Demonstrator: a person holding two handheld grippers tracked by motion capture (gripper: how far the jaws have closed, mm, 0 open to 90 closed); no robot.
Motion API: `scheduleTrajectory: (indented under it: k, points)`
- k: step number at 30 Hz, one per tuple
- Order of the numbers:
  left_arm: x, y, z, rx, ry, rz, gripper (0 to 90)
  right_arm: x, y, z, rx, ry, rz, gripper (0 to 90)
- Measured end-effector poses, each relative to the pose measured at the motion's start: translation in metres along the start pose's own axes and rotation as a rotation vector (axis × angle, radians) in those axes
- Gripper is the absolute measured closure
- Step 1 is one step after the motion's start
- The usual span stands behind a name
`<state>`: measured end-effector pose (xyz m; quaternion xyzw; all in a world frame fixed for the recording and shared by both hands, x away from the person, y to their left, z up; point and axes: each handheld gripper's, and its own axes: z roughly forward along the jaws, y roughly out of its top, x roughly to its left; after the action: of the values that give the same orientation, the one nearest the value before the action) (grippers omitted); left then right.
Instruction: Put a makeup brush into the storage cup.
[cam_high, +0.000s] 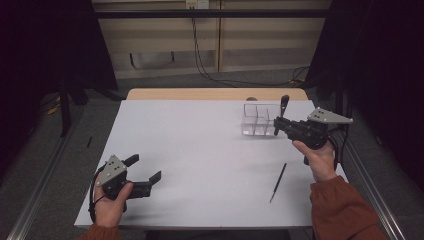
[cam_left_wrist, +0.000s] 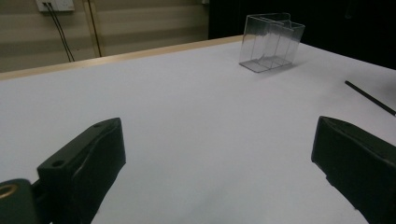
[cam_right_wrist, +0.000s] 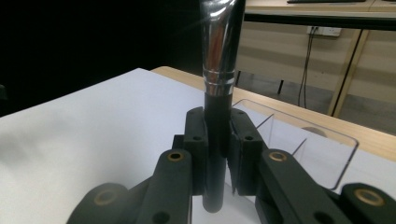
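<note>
Brush: a makeup brush (cam_right_wrist: 218, 88) with a black handle and a shiny metal ferrule stands upright in the right gripper (cam_right_wrist: 217, 140), handle end down, held above the table just beside the near right of the clear organizer (cam_high: 259, 120).
Right gripper jaws: clamped on the brush's black handle, one pad on each side; the handle's butt pokes out below the pads.
Organizer: a clear plastic box with open-topped compartments (cam_right_wrist: 299, 144), standing toward the far right of the white table (cam_high: 200, 150); its compartments look empty, though the clear walls make that hard to tell.
Step in hand: by the look of it, carrying the brush to the organizer to stand it in a compartment.
Next move: likely needs the butt brought over one compartment, clear of the rim and dividers, then lowered straight before the pads let go.
Left gripper: the left gripper (cam_high: 145, 172) rests low at the near left of the table, jaws wide apart with nothing between them.
Second tool: a thin dark stick (cam_high: 278, 182), perhaps a slim brush, lies flat near the right forearm.
Edges and room: the organizer sits close to the far wooden edge (cam_high: 215, 94); the middle of the table is open.
</note>
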<state>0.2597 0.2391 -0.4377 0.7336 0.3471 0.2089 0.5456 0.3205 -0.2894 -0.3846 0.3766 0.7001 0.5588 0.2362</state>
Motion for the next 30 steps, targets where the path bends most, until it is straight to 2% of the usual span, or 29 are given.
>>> scheduleTrajectory:
  k: [7, 11, 15, 30]
  points:
    - [0.000, 0.000, 0.001, -0.007, -0.002, 0.011, 3.0, -0.013, 0.005, 0.012, 0.012, -0.043, 0.013, 79.4]
    - [0.001, -0.001, 0.000, -0.020, 0.007, -0.006, 3.2, -0.019, 0.010, 0.017, 0.015, -0.064, 0.014, 79.4]
    - [0.001, -0.001, 0.001, -0.027, 0.012, -0.004, 3.2, -0.025, 0.014, 0.021, 0.024, -0.085, 0.018, 79.4]
    - [0.001, -0.002, 0.002, -0.024, 0.007, 0.000, 3.2, -0.048, 0.015, 0.040, 0.041, -0.149, 0.037, 79.4]
